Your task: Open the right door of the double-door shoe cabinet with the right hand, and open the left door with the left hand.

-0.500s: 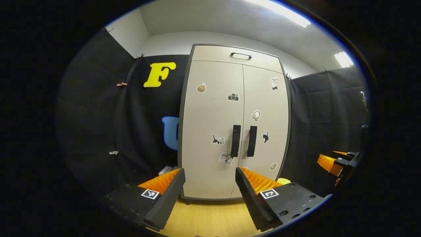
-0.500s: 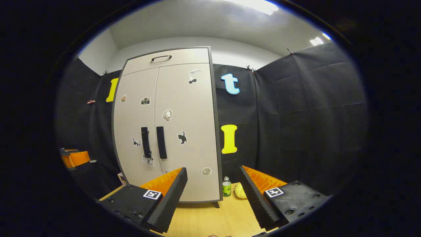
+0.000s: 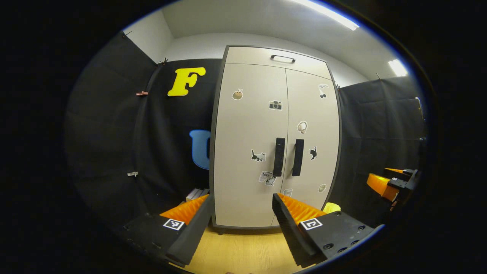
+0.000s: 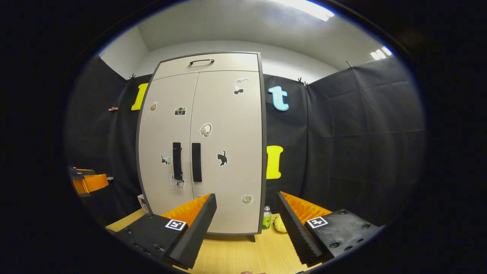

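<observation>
— Start with the biggest item. Where does the shoe cabinet stand?

— Upright on the wooden floor, against the black cloth wall, ahead of both grippers. In the left gripper view it sits near the centre; in the right gripper view the cabinet lies left of centre. Pale panels, dark frame.

— Doors?

— Both closed, edges meeting at the middle seam. The left door and the right door lie flush. A narrow top panel above them carries a small dark pull, also closed.

— The handles?

— Two dark vertical bars just beside the seam, one per door: left handle, right handle. Nothing touches either. Small stickers are scattered over both doors.

— The grippers?

— The left gripper is held low in front of the cabinet, jaws spread wide, nothing between them, well apart from the doors. The right gripper likewise: jaws wide, holding nothing, pointed at the cabinet's right edge. In the left gripper view the right gripper also shows at the far right, off to the cabinet's side.

— Smaller items?

— By the cabinet's right foot, a small bottle stands upright, with a yellow lumpy object just beside it on the floor. I cannot tell what that object is.
</observation>
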`<state>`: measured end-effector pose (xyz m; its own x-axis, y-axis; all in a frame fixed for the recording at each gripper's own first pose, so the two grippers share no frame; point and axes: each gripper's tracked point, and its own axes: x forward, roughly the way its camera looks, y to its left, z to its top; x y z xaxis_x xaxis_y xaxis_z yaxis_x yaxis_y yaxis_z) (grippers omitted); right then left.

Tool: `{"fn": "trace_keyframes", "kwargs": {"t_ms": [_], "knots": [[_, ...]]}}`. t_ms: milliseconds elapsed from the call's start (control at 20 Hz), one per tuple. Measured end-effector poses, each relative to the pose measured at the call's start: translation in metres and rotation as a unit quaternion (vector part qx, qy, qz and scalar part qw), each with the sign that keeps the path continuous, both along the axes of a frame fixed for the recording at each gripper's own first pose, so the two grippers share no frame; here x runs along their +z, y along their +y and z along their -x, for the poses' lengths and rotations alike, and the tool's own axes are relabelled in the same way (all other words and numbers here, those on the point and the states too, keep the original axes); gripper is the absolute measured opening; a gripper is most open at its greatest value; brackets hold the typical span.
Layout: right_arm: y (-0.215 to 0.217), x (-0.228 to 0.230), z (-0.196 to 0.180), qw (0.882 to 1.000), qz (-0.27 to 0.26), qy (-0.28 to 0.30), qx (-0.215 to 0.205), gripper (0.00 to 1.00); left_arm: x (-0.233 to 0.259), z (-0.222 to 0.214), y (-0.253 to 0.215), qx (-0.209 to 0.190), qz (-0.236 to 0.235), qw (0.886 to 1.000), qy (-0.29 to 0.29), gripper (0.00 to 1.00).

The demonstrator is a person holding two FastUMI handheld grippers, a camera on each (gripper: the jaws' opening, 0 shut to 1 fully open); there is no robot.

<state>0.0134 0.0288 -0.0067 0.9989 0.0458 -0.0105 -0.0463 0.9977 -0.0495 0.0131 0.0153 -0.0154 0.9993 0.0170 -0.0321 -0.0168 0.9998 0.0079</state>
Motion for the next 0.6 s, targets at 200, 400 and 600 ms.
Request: {"fn": "trace_keyframes", "kwargs": {"t_ms": [200,400,600], "knots": [[0.006,-0.002,-0.008,1.000,-0.009,0.004,0.003,0.99,-0.003,-0.007,0.006,0.006,-0.003,1.000,0.000,0.95],[0.012,-0.002,-0.016,1.000,-0.010,0.004,0.005,0.98,-0.006,-0.012,0.011,0.008,-0.003,1.000,0.002,0.95],[0.019,-0.009,-0.027,1.000,0.008,0.016,0.001,0.98,-0.009,-0.016,0.016,0.007,-0.005,1.000,0.003,0.95]]}}
